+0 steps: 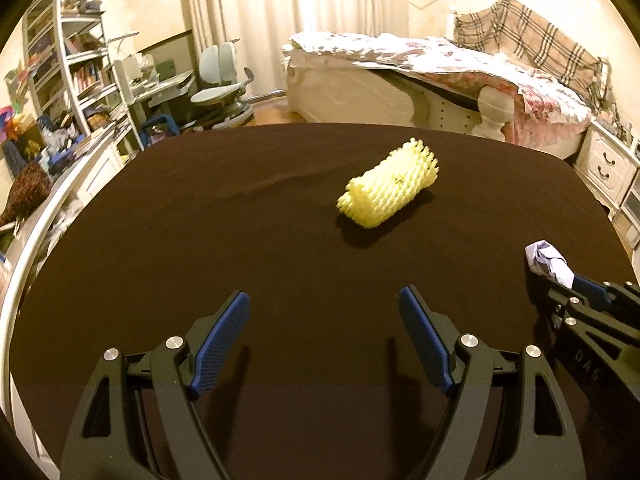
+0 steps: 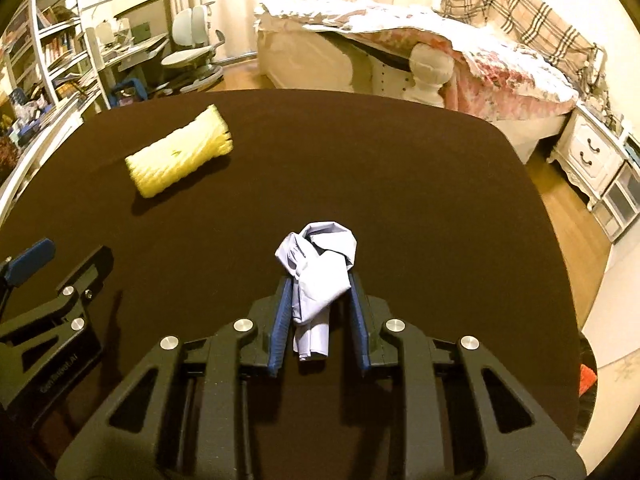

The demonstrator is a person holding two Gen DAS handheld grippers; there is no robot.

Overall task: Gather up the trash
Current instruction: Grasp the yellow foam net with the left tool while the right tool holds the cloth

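Note:
A yellow foam net sleeve [image 1: 388,184] lies on its side on the dark brown table [image 1: 200,220], ahead and slightly right of my left gripper [image 1: 324,312], which is open with nothing between its blue pads. In the right wrist view the same sleeve [image 2: 180,156] lies far left. My right gripper [image 2: 320,292] is shut on a crumpled pale blue-white wad of paper [image 2: 320,260], whose bunched top sticks out past the fingertips. From the left wrist view that wad [image 1: 548,262] and the right gripper [image 1: 560,280] show at the right edge.
Beyond the table's far edge stand a bed with a floral cover [image 1: 440,60], a desk chair [image 1: 222,88] and cluttered shelves [image 1: 68,60] on the left. White drawers [image 2: 588,156] stand at the right. Something orange [image 2: 587,378] peeks past the table's right rim.

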